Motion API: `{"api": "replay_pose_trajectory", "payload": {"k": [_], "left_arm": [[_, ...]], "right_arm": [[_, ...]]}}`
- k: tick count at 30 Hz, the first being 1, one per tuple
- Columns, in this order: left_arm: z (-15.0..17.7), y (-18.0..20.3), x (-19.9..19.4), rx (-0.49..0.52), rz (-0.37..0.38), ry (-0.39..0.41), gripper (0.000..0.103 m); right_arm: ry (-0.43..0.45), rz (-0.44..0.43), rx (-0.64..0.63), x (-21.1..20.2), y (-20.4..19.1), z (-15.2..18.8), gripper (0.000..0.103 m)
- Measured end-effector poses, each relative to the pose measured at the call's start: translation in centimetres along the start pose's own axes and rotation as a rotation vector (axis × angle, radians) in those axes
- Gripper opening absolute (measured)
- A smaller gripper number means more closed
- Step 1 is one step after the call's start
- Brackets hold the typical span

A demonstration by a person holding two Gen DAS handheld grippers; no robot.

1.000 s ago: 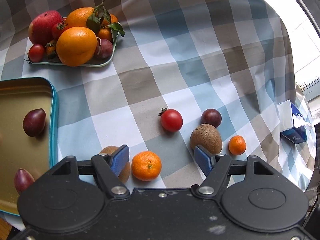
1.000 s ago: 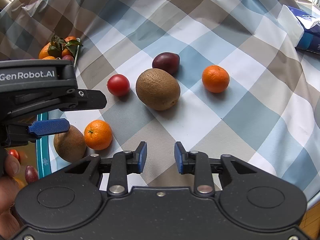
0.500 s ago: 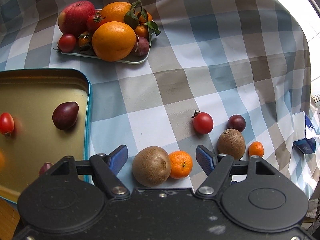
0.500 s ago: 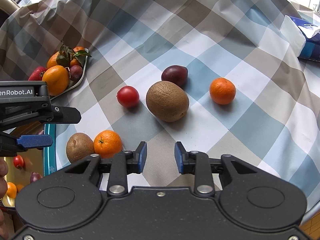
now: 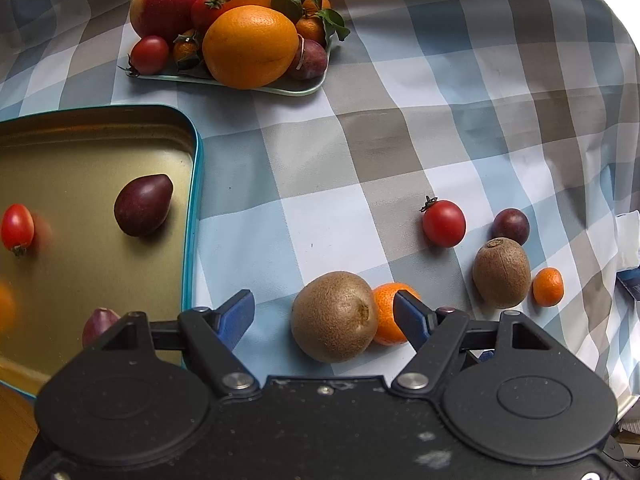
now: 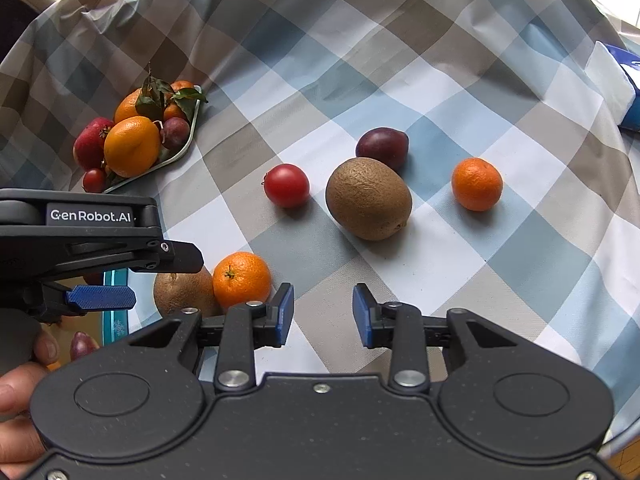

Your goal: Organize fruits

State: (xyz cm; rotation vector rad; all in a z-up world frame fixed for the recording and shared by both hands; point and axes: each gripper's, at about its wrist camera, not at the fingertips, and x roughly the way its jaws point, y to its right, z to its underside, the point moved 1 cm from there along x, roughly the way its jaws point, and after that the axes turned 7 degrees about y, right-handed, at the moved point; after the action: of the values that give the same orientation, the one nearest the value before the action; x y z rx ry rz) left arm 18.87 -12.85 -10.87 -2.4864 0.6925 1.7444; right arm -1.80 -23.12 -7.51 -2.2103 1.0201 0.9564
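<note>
With jaws just widened and empty, the left hand-held gripper (image 5: 324, 312) straddles the kiwi (image 5: 334, 316) beside the mandarin (image 5: 394, 312); next, clench and carry it to the tin (image 5: 192, 184).

Kiwi (image 6: 368, 199) beside tomato (image 6: 287, 185), plum (image 6: 382, 146), mandarin (image 6: 477, 184)

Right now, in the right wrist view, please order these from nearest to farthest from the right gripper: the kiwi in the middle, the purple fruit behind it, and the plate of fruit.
1. The kiwi, just ahead of the right gripper, slightly right.
2. The purple fruit, directly behind that kiwi.
3. The plate of fruit, far off to the left.
</note>
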Motion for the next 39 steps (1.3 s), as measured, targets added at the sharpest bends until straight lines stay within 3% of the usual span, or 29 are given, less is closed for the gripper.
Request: {"api": "replay_pose_trajectory", "payload": {"k": [6, 8, 9, 14, 19, 25, 29, 35, 39], "left_arm": [[0.3, 0.4, 1.2, 0.027, -0.036, -0.019, 0.078], [0.2, 0.2, 1.0, 0.013, -0.008, -0.01, 0.065], [0.2, 0.0, 0.9, -0.001, 0.024, -0.016, 0.052], [0.0, -0.1, 0.6, -0.019, 0.034, 0.001, 0.049], [-0.7, -0.3, -0.5, -0.008, 0.003, 0.069, 0.04], [-1.1, -0.7, -0.3, -0.013, 0.001, 0.086, 0.04], [-1.2, -0.9, 0.4, -0.03, -0.001, 0.041, 0.053], [-1.3, -1.0, 1.4, -0.032, -0.062, 0.023, 0.05], [-1.5, -1.3, 1.9, -0.05, -0.063, 0.001, 0.05]], "right_arm": [[-0.015, -0.012, -0.006, 0.4, -0.4, 0.2, 0.044], [-0.017, -0.014, -0.006, 0.4, -0.4, 0.2, 0.044], [-0.017, -0.015, -0.007, 0.4, -0.5, 0.2, 0.044], [-0.016, -0.022, -0.007, 0.6, -0.7, 0.2, 0.044], [-0.025, -0.046, 0.003, 0.7, -0.9, 0.2, 0.044], [0.001, -0.073, -0.004, 0.5, -1.5, 0.3, 0.044], [0.014, -0.088, -0.025, 0.5, -2.1, 0.6, 0.044], [0.039, -0.1, -0.075, 1.1, -2.7, 1.3, 0.044], [0.065, -0.113, -0.151, 1.6, -3.8, 1.5, 0.044]]}}
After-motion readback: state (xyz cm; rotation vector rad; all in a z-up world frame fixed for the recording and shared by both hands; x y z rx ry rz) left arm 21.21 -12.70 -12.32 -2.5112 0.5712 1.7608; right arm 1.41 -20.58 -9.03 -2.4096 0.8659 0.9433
